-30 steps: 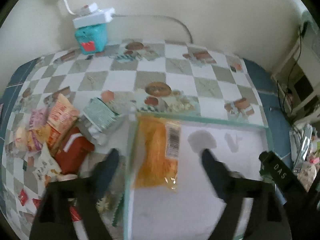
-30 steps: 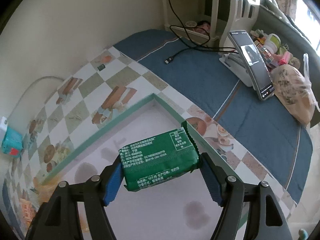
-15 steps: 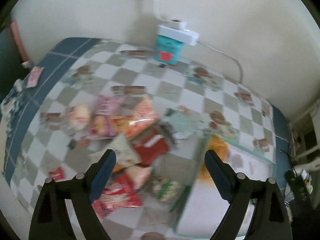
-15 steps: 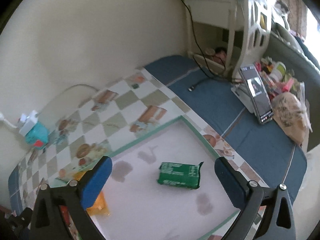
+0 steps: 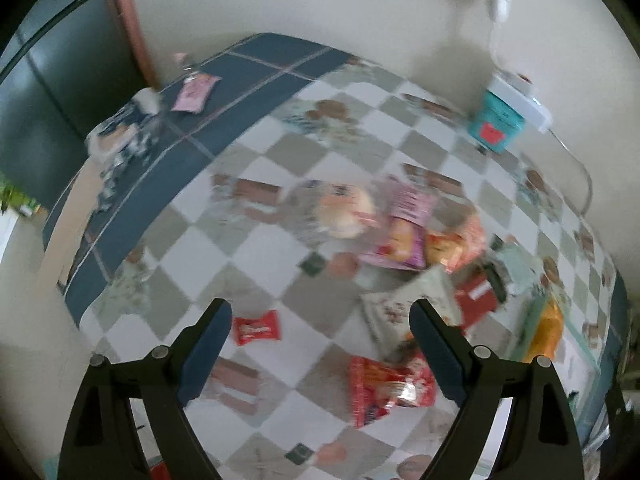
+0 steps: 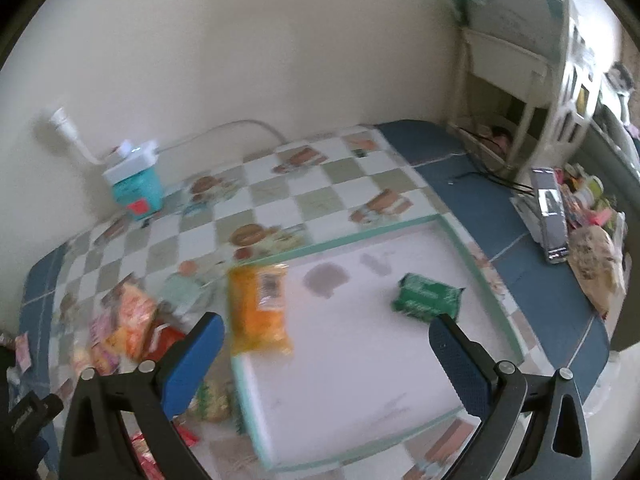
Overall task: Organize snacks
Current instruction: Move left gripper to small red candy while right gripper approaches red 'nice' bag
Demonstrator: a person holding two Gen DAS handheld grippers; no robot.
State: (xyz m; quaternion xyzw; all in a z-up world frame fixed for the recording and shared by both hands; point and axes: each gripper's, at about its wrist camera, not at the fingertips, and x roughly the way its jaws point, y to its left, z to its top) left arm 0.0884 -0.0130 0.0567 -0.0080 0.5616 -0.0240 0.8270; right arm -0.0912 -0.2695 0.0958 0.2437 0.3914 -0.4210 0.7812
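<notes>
Two snacks lie in the green-rimmed tray point(image 6: 472, 256): an orange packet point(image 6: 258, 308) by its left edge and a green packet point(image 6: 426, 296) well apart to the right; the right gripper point(image 6: 326, 354) hovers above, jaws just spread wide, nothing between them. The left gripper point(image 5: 322, 346), jaws likewise spread and empty, hangs over the loose snack pile point(image 5: 404, 248) on the checked tablecloth point(image 5: 248, 272); a small red packet point(image 5: 256, 326) lies apart near its left finger.

Motion blur smears the snack pile point(image 5: 404, 240) beside the white tray point(image 6: 360, 344), so most wrapper print is unreadable. The orange packet point(image 5: 546, 332) in the tray is half hidden behind its rim in the left wrist view. Beyond the tray's right side, the phone point(image 6: 550, 216) screen is a blurred streak.
</notes>
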